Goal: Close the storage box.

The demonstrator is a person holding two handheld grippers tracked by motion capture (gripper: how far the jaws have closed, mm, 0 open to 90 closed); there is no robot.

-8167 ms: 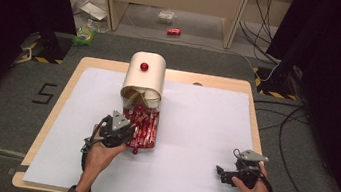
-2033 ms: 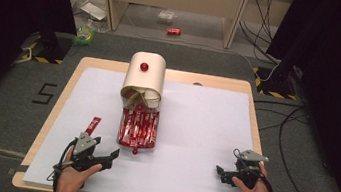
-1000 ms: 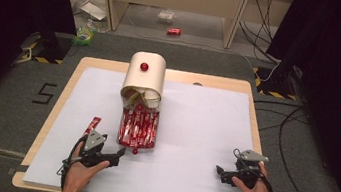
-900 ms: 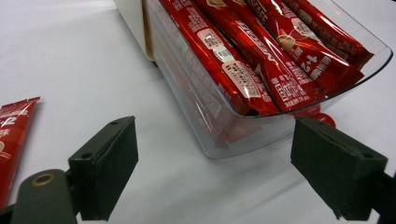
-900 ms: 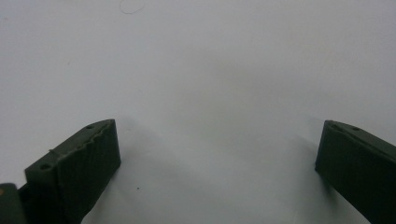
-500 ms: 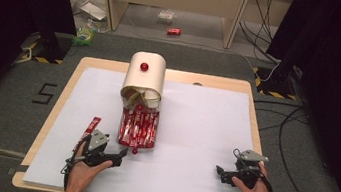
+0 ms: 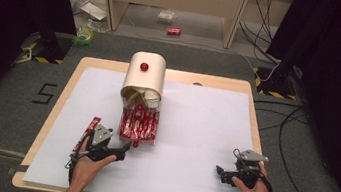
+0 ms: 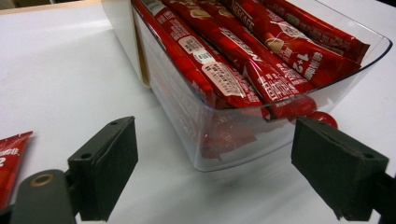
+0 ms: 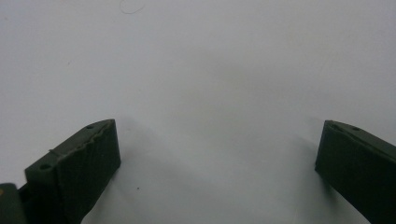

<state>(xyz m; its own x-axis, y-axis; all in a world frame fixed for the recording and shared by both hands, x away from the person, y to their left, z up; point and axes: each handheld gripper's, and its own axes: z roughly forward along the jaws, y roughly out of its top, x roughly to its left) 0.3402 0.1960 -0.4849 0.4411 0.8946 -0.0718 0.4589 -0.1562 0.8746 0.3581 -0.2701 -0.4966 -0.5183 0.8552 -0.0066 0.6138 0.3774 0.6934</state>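
The left gripper [image 7: 123, 147] has moved toward the clear tray [image 8: 261, 135] of red packets [image 8: 224, 60], fingers spread wide and empty.

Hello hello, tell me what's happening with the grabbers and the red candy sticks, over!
Left gripper open, empty, facing clear tray of red packets. One packet lies beside it. Right gripper open over bare table. Nothing blocking.

left gripper [image 7: 123, 148] | moved back toward tray [image 7: 137, 139] | one packet [image 7: 87, 132] laid aside
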